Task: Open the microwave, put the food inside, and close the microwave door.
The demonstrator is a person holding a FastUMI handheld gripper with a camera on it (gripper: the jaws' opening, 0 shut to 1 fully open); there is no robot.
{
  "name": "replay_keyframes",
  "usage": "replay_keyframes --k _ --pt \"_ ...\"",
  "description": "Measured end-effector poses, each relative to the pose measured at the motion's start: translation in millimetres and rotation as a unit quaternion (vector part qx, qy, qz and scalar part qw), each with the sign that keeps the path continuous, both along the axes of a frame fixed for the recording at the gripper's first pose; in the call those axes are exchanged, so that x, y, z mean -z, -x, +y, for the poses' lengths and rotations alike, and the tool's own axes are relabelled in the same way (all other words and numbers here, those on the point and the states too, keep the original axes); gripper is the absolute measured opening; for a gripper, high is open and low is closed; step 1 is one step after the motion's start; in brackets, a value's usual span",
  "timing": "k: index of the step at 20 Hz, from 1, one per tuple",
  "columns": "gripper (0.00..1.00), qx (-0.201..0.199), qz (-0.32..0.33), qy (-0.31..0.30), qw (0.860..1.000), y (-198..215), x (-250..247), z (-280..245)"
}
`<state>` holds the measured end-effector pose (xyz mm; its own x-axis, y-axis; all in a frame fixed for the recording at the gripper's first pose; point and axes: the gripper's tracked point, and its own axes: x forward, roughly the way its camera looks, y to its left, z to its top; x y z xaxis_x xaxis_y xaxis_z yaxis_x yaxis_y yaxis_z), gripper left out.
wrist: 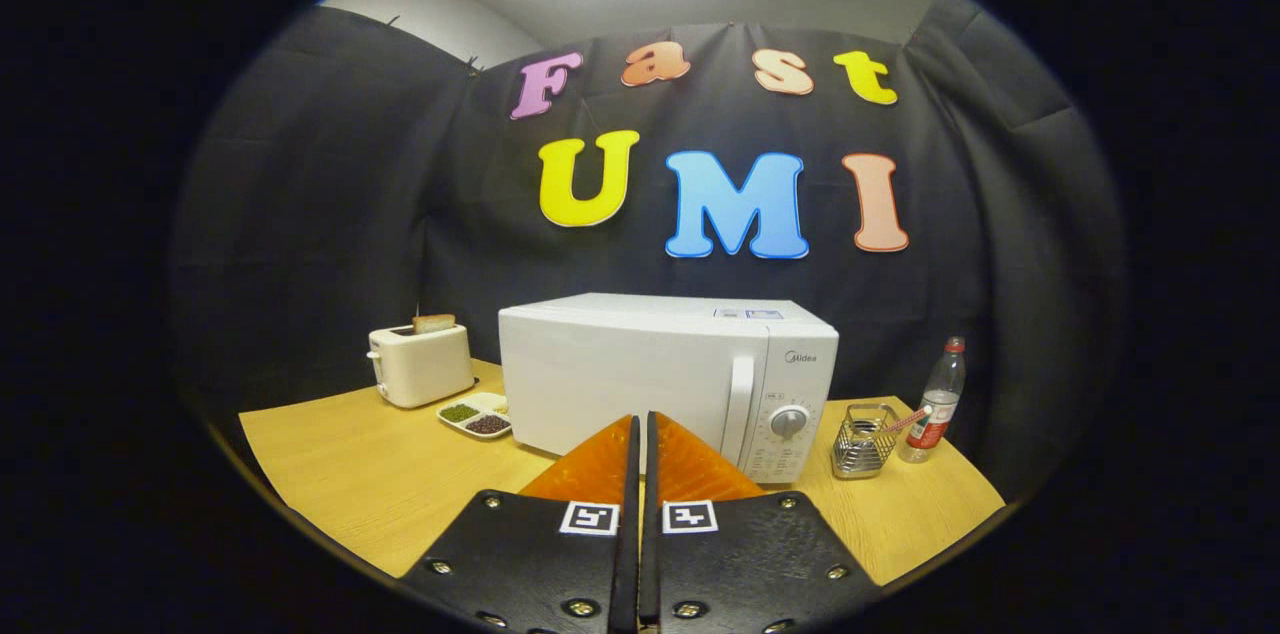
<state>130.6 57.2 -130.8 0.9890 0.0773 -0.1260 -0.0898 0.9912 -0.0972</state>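
A white microwave (660, 379) stands on the wooden table (350, 464), its door closed. The vertical door handle (738, 406) is at the right of the door, with a round dial (789, 422) beside it. My gripper (641, 429) is in front of the microwave, some way short of it, with the fingers pressed together and nothing between them. A white divided dish of food (477, 414) lies on the table to the left of the microwave, beyond the fingers.
A white toaster (420, 364) with a slice of bread in it stands behind the dish at the left. Right of the microwave are a wire basket (864, 441) and a plastic bottle (937, 401). Black cloth walls close in the table.
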Motion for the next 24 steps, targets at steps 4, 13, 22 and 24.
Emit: replay_keyframes --k 4,13,22,24 --pt "0.02 -0.027 -0.009 -0.014 0.999 52 -40 8" --pt "0.02 -0.033 -0.012 0.01 0.999 134 -81 -18" --pt "0.02 0.038 -0.022 -0.017 0.999 158 -69 -88" --pt "0.19 0.057 -0.022 -0.024 0.998 157 -69 -94"
